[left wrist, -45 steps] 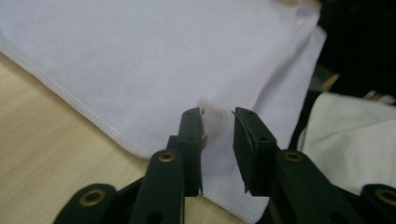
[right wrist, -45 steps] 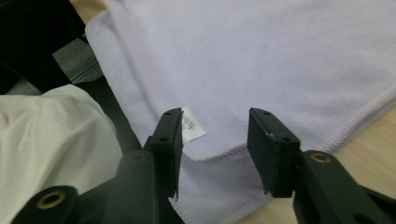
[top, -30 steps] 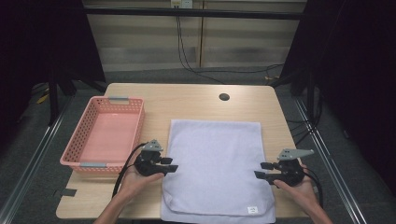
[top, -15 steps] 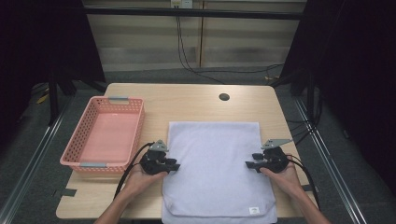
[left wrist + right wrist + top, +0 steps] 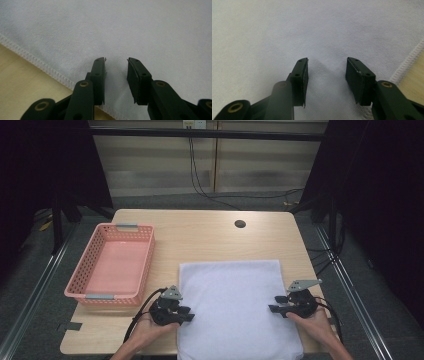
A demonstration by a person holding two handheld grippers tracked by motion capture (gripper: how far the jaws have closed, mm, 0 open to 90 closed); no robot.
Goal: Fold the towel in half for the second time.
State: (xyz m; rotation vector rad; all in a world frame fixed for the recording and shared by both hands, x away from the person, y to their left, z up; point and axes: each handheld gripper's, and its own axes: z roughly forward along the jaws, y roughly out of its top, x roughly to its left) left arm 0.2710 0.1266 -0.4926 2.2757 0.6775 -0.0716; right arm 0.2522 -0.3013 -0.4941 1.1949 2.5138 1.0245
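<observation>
A: Item one: left gripper [image 5: 186, 312]. State?
B: Resting at the left hem of the white towel [image 5: 237, 310], jaws pointing inward over the cloth. Jaws part-open with a narrow gap, lately closing and then easing back a touch. In the left gripper view [image 5: 116, 72], towel fabric under and between the jaws, pads not seen pressing on it; stitched hem just left of the left jaw.

A: Item two: right gripper [image 5: 274, 309]?
B: At the right hem of the towel, jaws pointing inward, opposite the left one. Jaws part-open, a moderate gap, lately closing a little. In the right gripper view [image 5: 327, 72], a slight ridge of towel cloth rising between the jaws; contact with the pads not clear. Hem and bare wood at far right.

A: Item three: towel?
B: Spread flat, near half of the wooden table [image 5: 200, 235], right of centre, near edge at the table's front.

A: Remainder?
B: Pink plastic basket [image 5: 85, 265], left of the towel, well apart. Round cable hole [image 5: 240, 224], beyond the towel's far edge.
</observation>
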